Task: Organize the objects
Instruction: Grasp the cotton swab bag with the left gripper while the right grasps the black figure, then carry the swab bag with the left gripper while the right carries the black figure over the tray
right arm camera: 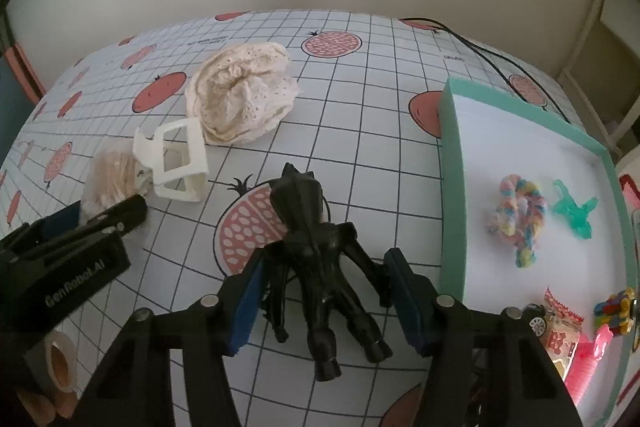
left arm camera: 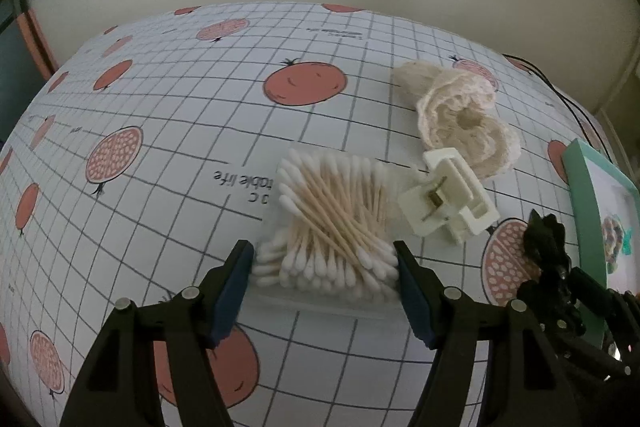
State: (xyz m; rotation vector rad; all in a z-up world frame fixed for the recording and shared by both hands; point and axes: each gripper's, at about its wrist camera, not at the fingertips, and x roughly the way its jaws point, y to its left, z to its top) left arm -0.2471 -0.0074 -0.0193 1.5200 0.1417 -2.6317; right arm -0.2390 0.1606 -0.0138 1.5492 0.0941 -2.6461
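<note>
A clear pack of cotton swabs [left arm camera: 332,223] lies on the tomato-print tablecloth [left arm camera: 168,115]. My left gripper [left arm camera: 322,263] is open and straddles the pack's near end, one finger at each side. The right wrist view shows a black toy figure [right arm camera: 320,259] lying on its back on the cloth. My right gripper [right arm camera: 324,291] is open around it, the blue pads [right arm camera: 246,295] just outside its arms. A white hair claw clip [left arm camera: 448,203] and a cream lace scrunchie [left arm camera: 460,115] lie beyond the swabs. In the right wrist view the left gripper [right arm camera: 104,203] sits by the swabs [right arm camera: 112,179].
A teal-rimmed box [right arm camera: 450,187] stands at the right. It holds a colourful braided loop [right arm camera: 518,219], a green figure [right arm camera: 576,211], a snack packet [right arm camera: 562,331] and a pink comb [right arm camera: 588,363]. A tape roll [right arm camera: 60,363] lies near left. A black cable [right arm camera: 500,59] crosses the far right.
</note>
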